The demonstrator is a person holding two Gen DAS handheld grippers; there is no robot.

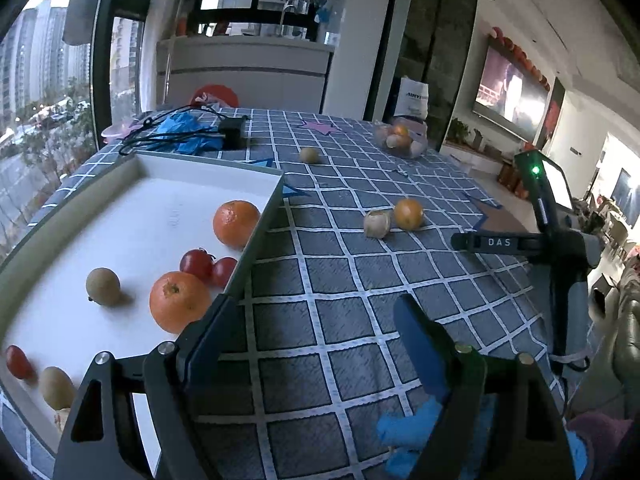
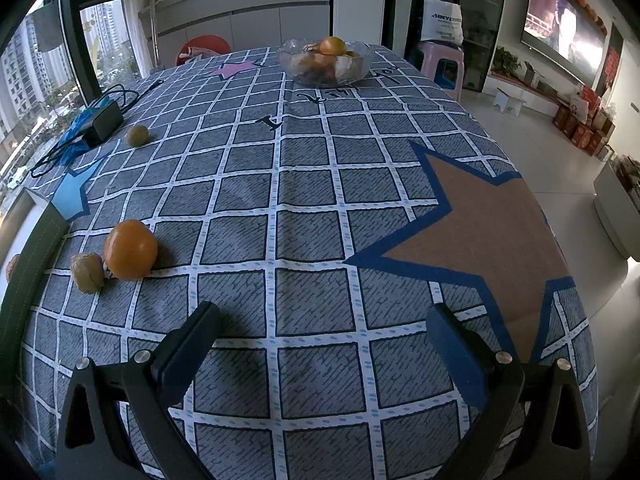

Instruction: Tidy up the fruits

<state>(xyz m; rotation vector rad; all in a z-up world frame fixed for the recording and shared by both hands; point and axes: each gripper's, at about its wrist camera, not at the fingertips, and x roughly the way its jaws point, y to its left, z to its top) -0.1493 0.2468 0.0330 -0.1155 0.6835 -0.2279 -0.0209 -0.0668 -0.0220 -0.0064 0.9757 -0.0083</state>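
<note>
1. The white tray (image 1: 132, 216) at the surface's (image 1: 352, 280) left edge holds two oranges (image 1: 236, 223), three cherry tomatoes (image 1: 196, 265) and two small brown fruits (image 1: 103, 286).
2. Loose mid-surface: one orange (image 2: 131, 249) touching one walnut (image 2: 87, 272), and one brown fruit (image 2: 137, 135) farther back.
3. One glass bowl (image 2: 326, 62) of fruit sits at the far edge.
4. The left gripper (image 1: 316, 312) and right gripper (image 2: 324, 320) are both spread, empty.

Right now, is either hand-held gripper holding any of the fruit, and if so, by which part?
Nothing is held. The left hand-held gripper and the right hand-held gripper both stand open over bare tablecloth, nothing between their fingers.
</note>
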